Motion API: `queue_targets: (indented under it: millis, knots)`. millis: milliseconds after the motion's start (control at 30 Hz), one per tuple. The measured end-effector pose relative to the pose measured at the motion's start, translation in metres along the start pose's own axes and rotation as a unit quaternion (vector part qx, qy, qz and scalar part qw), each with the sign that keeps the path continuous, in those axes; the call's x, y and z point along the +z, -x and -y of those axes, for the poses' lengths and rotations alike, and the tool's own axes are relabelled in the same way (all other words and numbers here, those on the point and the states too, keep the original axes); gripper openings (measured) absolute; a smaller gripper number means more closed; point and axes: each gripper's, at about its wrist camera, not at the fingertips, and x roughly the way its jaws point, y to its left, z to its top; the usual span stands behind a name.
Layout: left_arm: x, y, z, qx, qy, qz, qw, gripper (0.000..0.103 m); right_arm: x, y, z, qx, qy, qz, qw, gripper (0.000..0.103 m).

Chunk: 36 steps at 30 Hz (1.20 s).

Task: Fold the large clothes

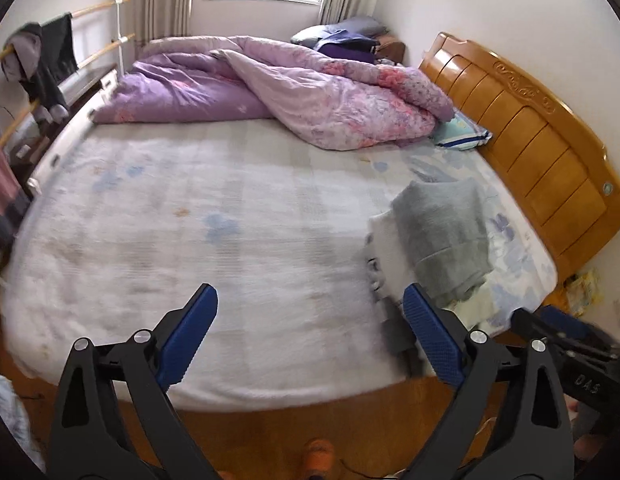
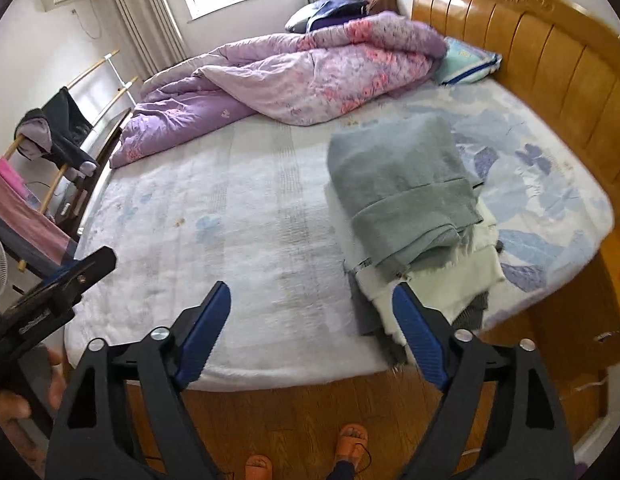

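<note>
A folded grey garment (image 2: 402, 192) lies on top of a stack of folded clothes, with a white one (image 2: 442, 280) under it, on the right part of the bed (image 2: 229, 220) near the front edge. The stack also shows in the left wrist view (image 1: 442, 232). My left gripper (image 1: 310, 304) is open and empty, held over the bed's front edge left of the stack. My right gripper (image 2: 312, 300) is open and empty, also over the front edge, its right finger close to the stack. The left gripper also shows in the right wrist view (image 2: 61, 284).
A rumpled purple floral duvet (image 2: 289, 76) lies across the far side of the bed. A wooden headboard (image 2: 550, 60) stands at the right with a pillow (image 2: 466, 60). A clothes rack (image 1: 41, 64) with dark garments stands at the left. Feet in orange sandals (image 2: 350, 440) stand on the wooden floor.
</note>
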Motion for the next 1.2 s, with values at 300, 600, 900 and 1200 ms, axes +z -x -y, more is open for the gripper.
queue_targets:
  millis: [300, 600, 900, 1200]
  knots:
    - [-0.018, 0.118, -0.073, -0.011, -0.01, -0.012, 0.9998, 0.096, -0.03, 0.097, -0.115, -0.046, 0.025, 0.019, 0.998, 0.09]
    - [-0.004, 0.242, -0.105, -0.02, -0.016, 0.046, 0.9986, 0.098, -0.028, 0.187, -0.194, -0.041, 0.056, 0.058, 0.996, 0.094]
    - [0.005, 0.321, -0.115, -0.011, -0.017, 0.092, 0.9956, 0.098, -0.031, 0.245, -0.217, -0.022, 0.07, 0.096, 0.993, 0.094]
    - [0.008, 0.374, -0.103, -0.001, -0.027, 0.14, 0.9898, 0.098, -0.033, 0.288, -0.219, -0.015, 0.088, 0.139, 0.986, 0.094]
